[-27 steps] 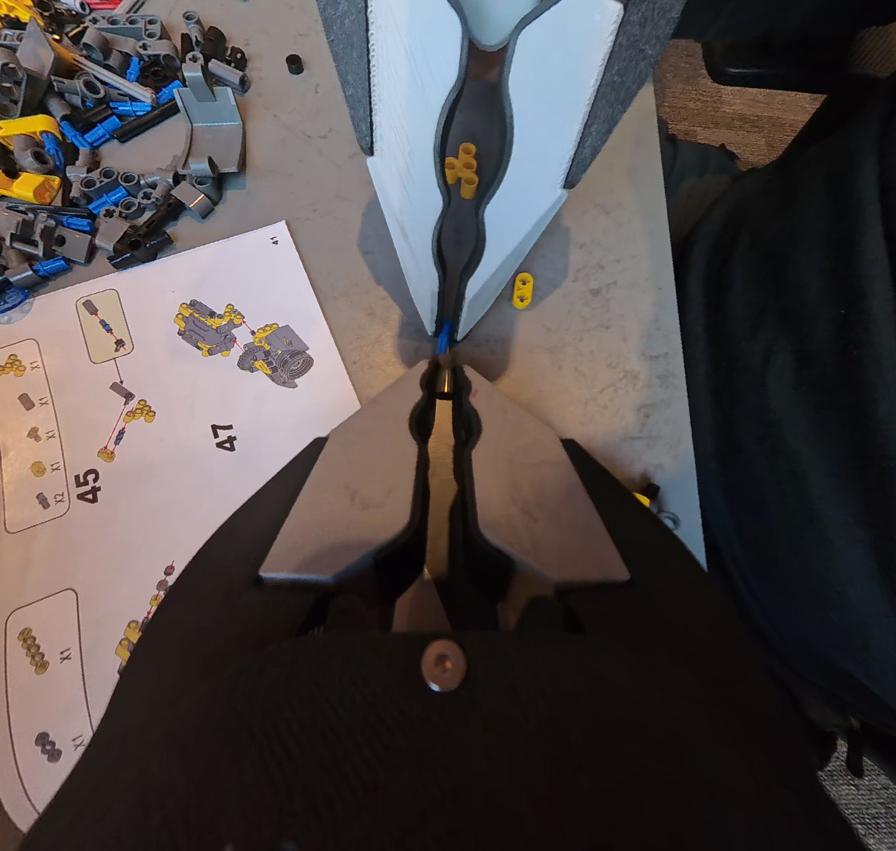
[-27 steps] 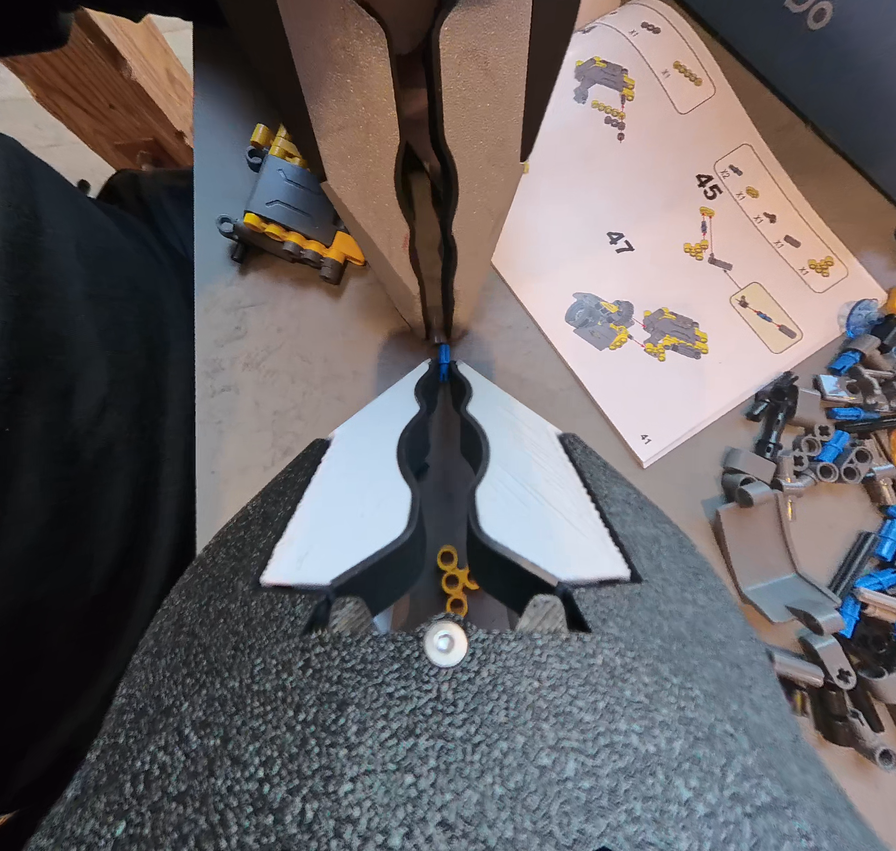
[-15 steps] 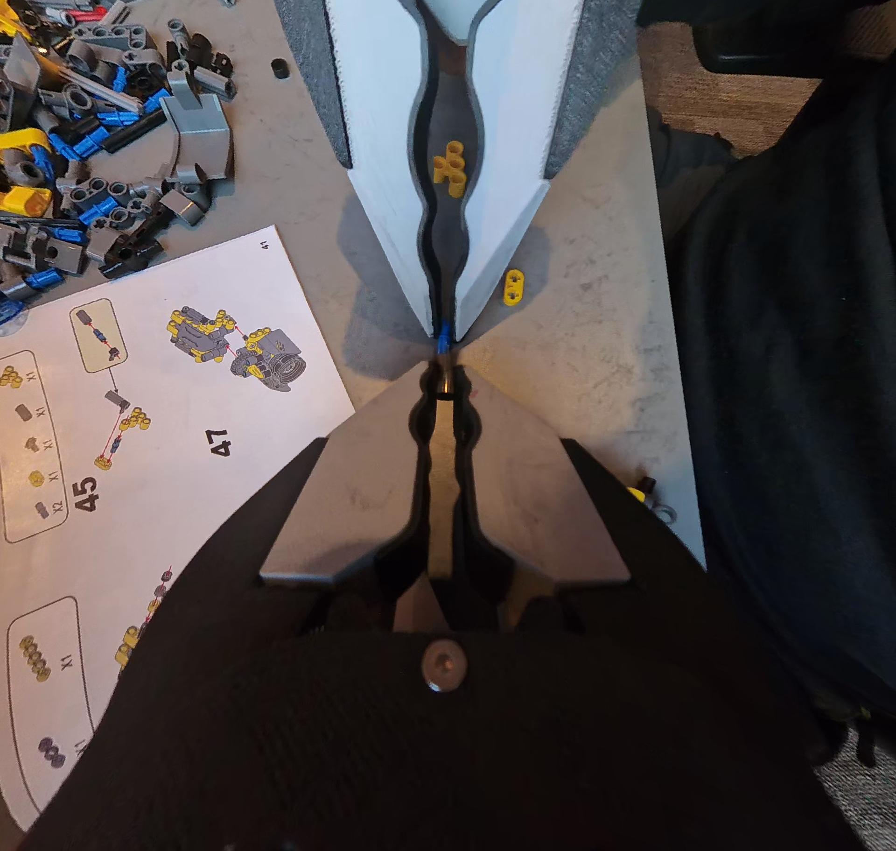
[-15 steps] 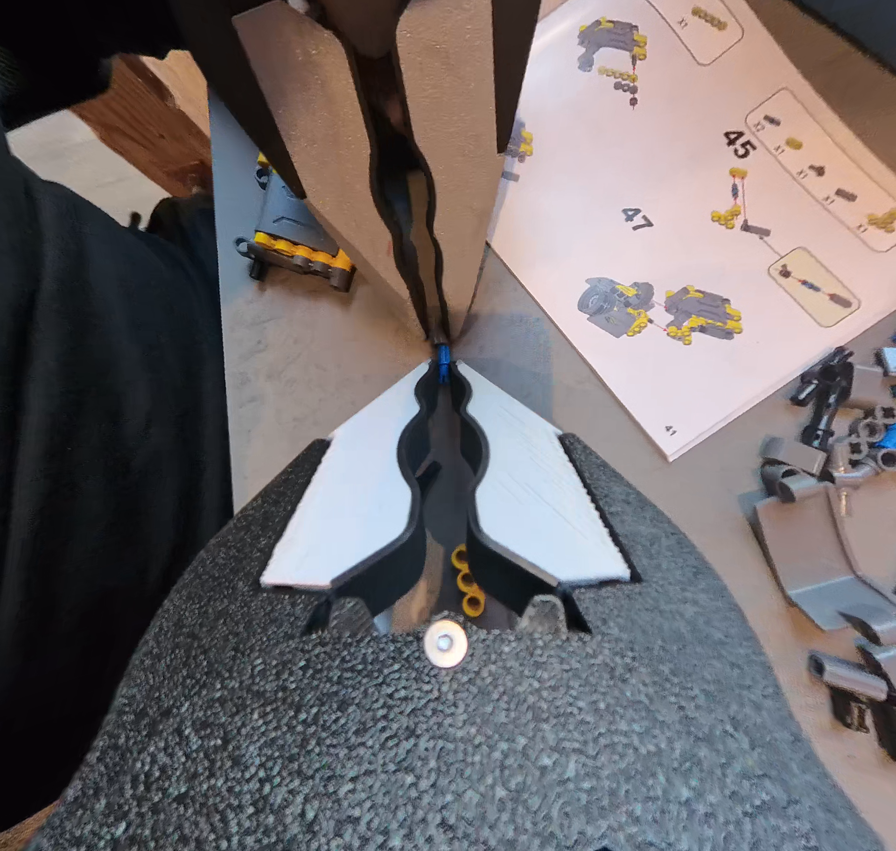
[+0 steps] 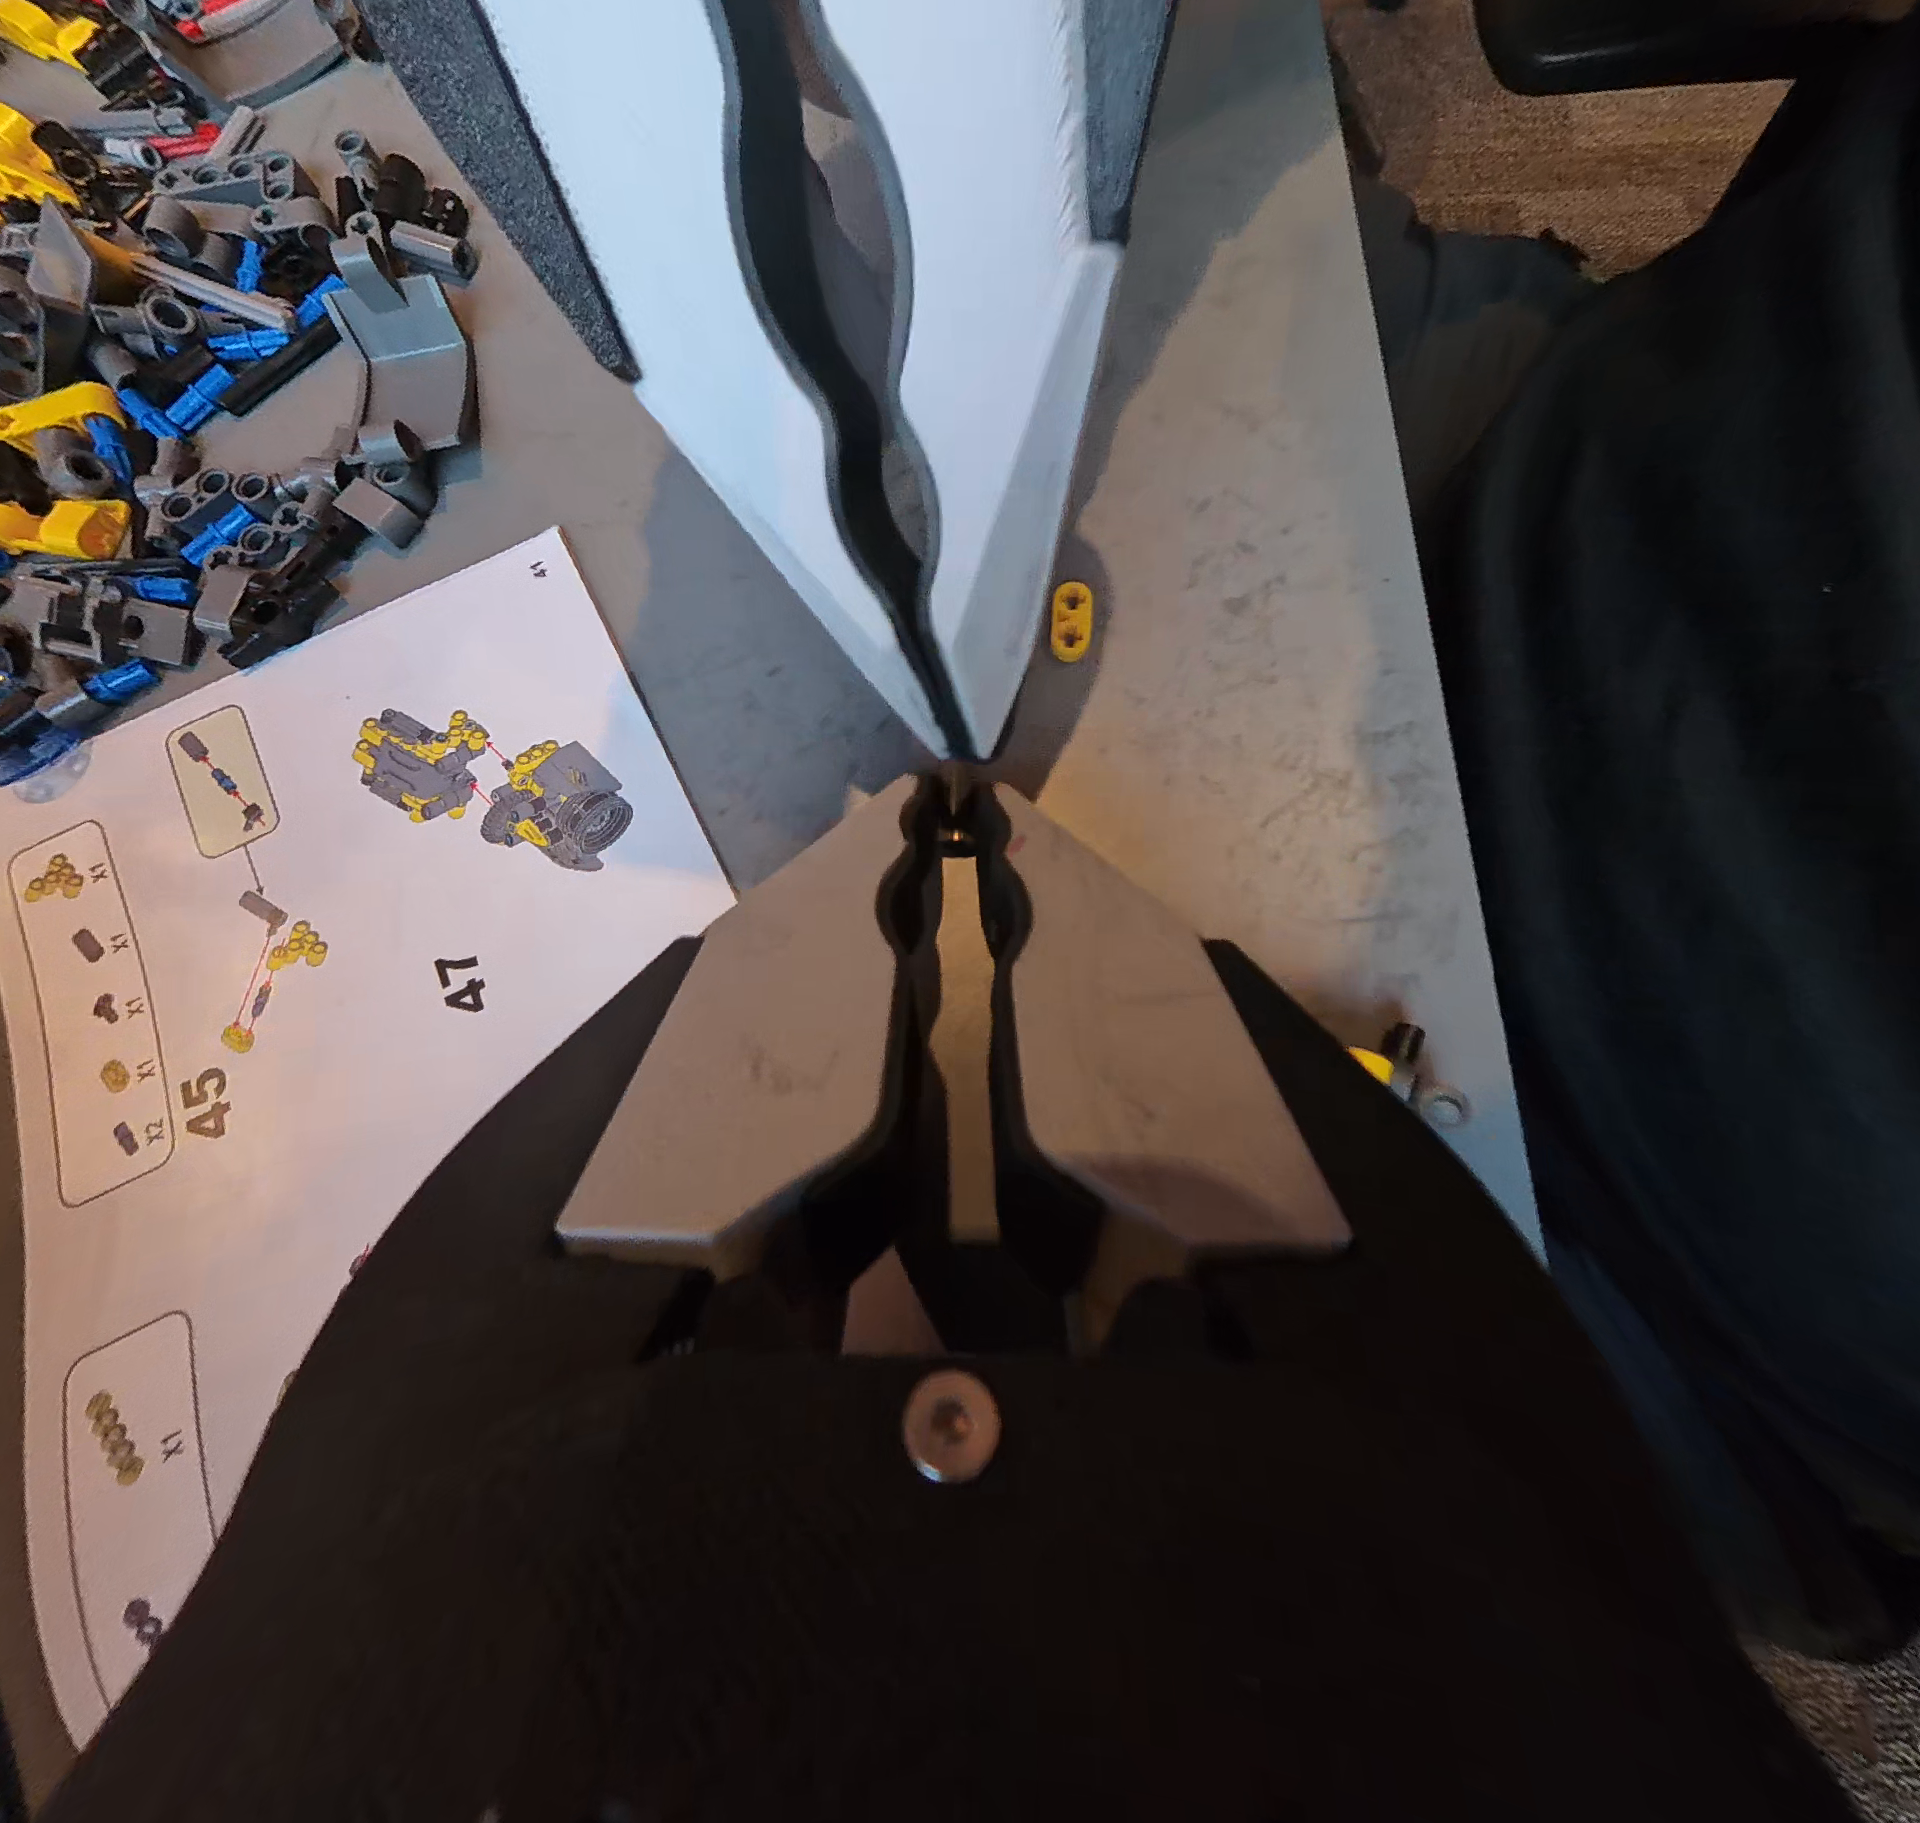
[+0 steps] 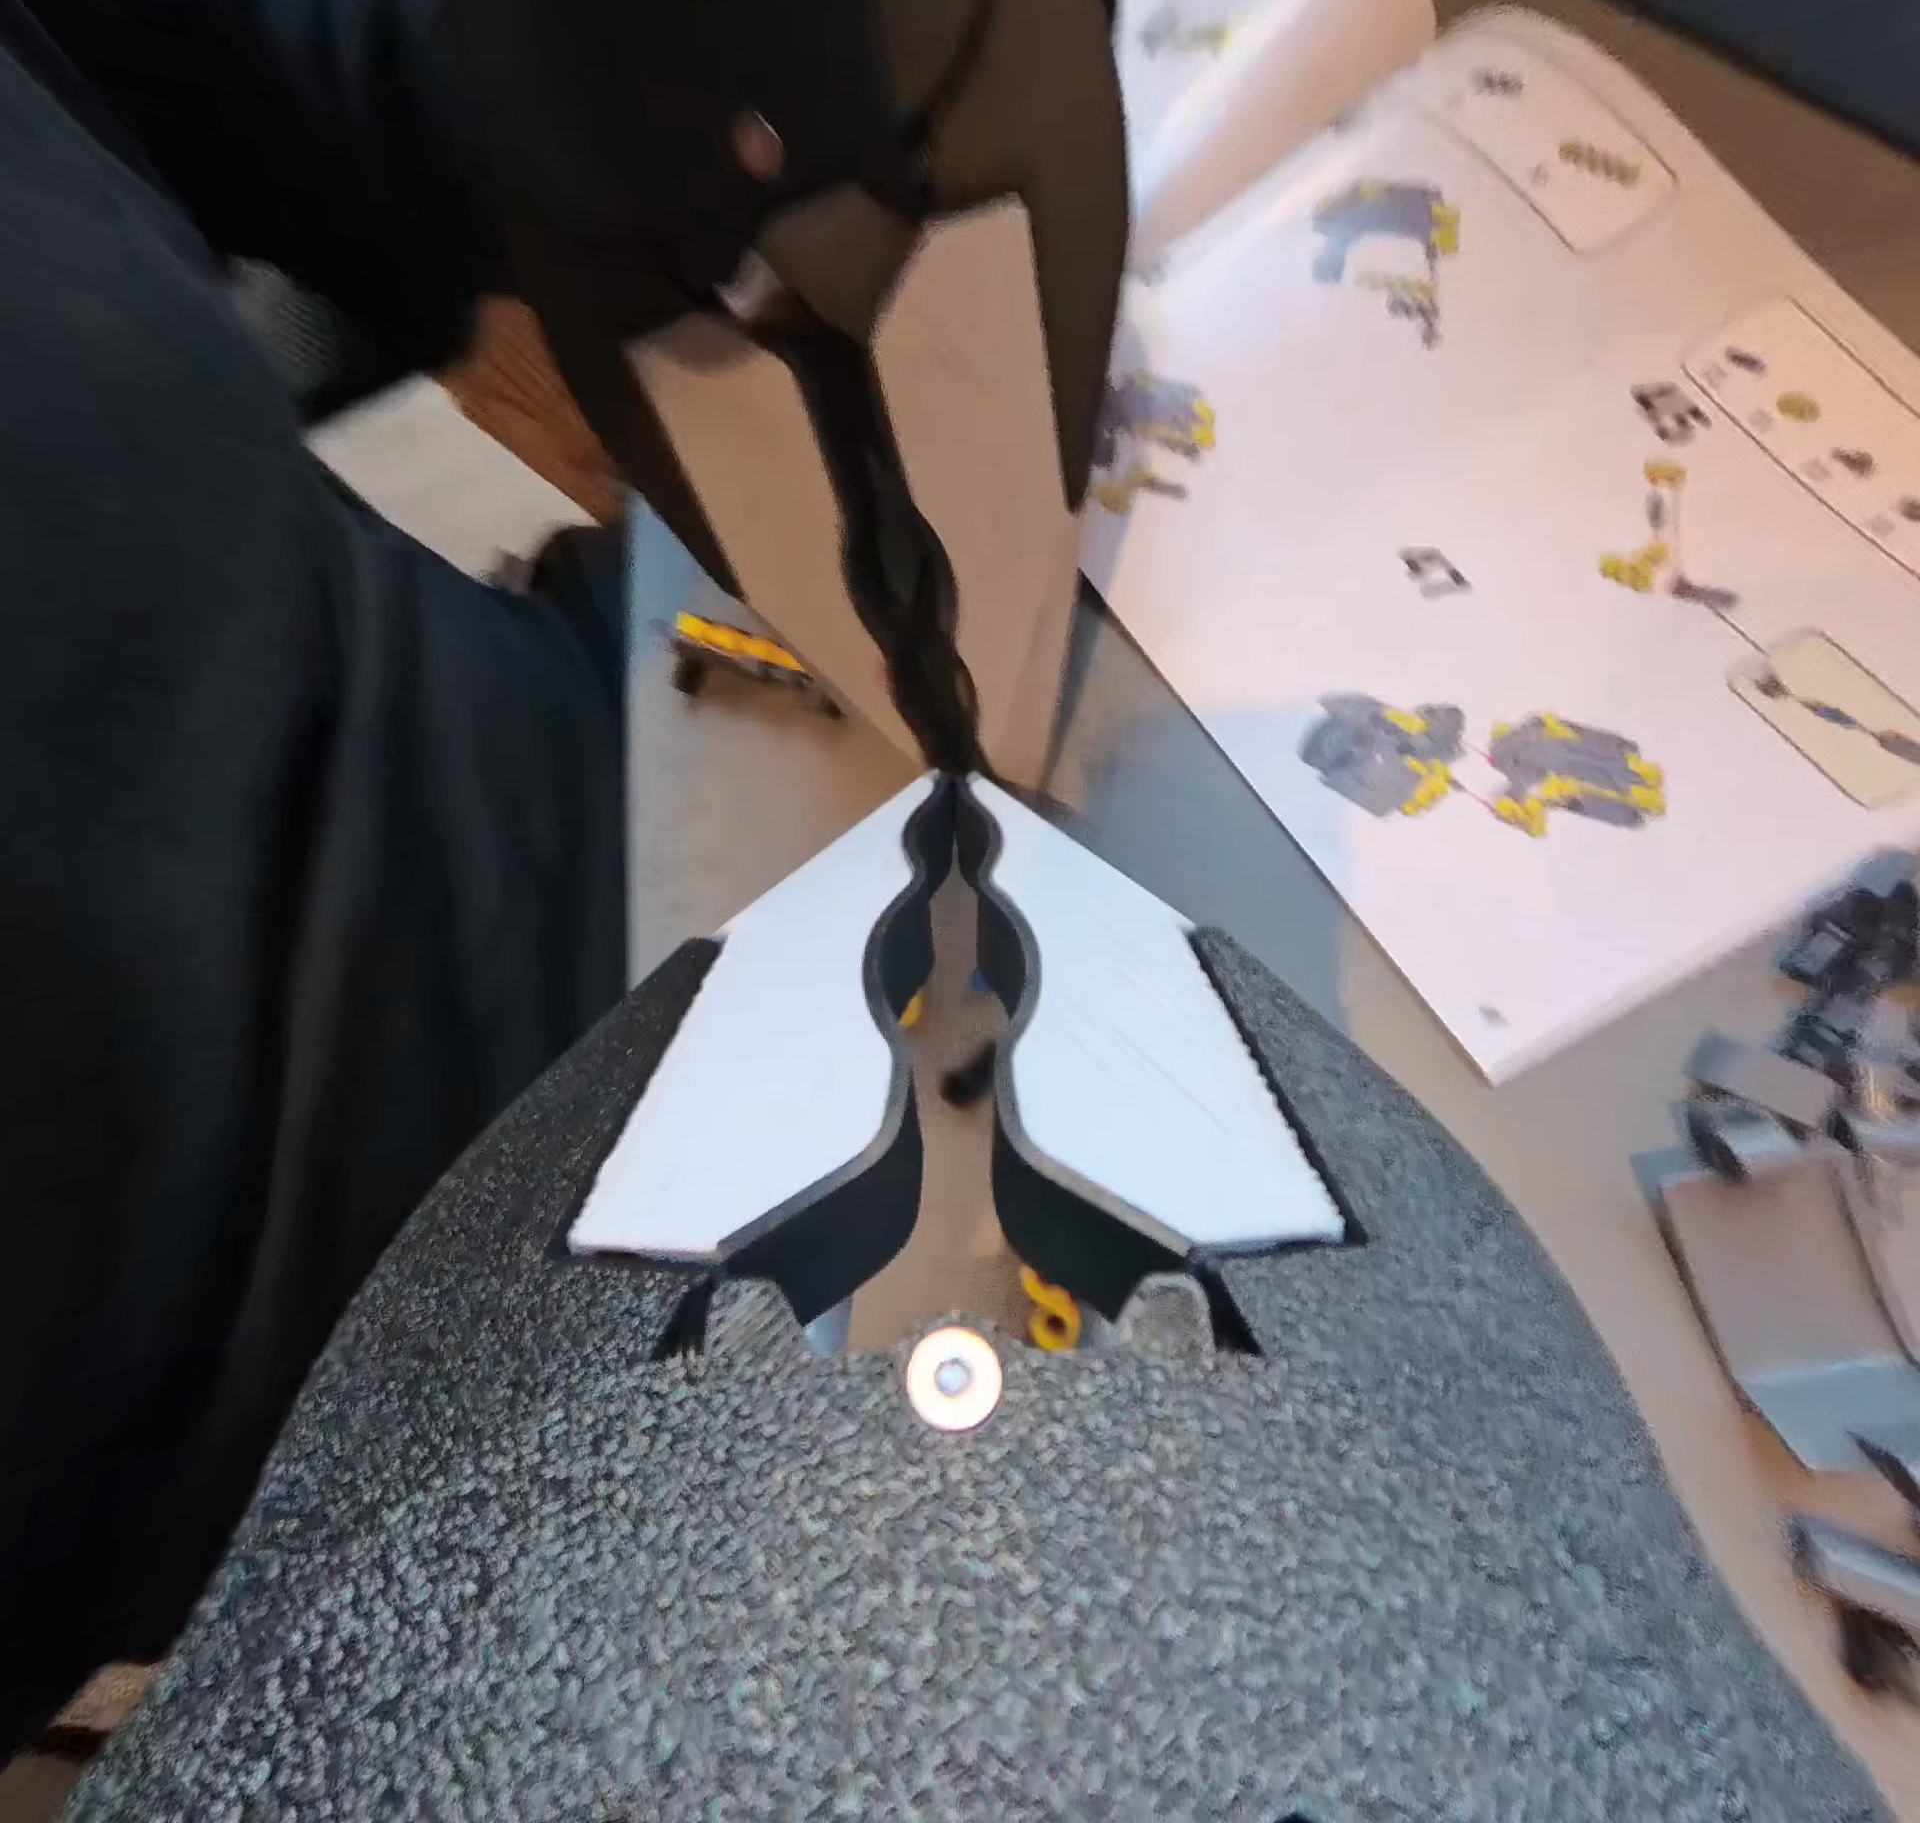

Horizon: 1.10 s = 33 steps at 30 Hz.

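Left grey-fingered tongs [image 5: 956, 812] pinched on small dark peg-like part [image 5: 954, 831], long axis along fingers. Right white-fingered tongs [image 6: 954, 786] closed tip-to-tip opposite; whether they grip anything: can't tell. Both hover over grey table [image 5: 1247, 526] near edge by person. Yellow two-hole link [image 5: 1070, 620] just beside the tips.

Speckled grey tabletop [image 5: 1247, 485], brown carpet [image 5: 1507, 163] beyond its edge, warm side light.

Grey worktop [image 5: 1236, 485]: instruction sheet [image 5: 343, 942] lying flat, loose heap of grey/blue/yellow bricks [image 5: 177, 339] beside its far edge, one small yellow link [image 5: 1070, 620] lying apart.
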Each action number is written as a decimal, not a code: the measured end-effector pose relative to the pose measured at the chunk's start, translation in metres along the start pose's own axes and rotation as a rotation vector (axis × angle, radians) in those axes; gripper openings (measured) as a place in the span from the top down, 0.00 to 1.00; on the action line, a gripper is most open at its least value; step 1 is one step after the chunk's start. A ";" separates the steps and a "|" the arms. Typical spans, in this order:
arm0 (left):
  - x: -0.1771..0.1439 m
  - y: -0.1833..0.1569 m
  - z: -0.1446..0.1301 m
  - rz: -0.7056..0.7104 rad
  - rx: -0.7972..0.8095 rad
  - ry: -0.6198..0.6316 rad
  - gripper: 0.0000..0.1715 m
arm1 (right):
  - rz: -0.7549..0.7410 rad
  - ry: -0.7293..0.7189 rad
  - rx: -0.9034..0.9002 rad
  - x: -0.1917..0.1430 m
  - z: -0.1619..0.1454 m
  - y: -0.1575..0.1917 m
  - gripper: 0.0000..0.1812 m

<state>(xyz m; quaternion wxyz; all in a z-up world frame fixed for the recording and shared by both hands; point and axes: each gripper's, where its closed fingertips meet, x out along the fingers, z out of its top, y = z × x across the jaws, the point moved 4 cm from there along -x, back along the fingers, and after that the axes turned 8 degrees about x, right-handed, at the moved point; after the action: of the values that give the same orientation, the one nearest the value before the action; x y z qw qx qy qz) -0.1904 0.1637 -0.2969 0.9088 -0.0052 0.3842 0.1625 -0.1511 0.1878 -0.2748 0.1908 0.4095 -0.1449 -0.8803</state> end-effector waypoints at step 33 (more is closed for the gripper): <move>0.001 0.005 0.000 0.005 -0.054 0.001 0.98 | -0.354 0.174 0.009 -0.041 -0.061 0.001 0.95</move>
<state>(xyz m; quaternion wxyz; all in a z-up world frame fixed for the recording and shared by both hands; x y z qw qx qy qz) -0.1918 0.1687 -0.2971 0.9079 -0.0290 0.3799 0.1750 -0.0791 0.1994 -0.2848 0.0427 0.5040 -0.0576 -0.8607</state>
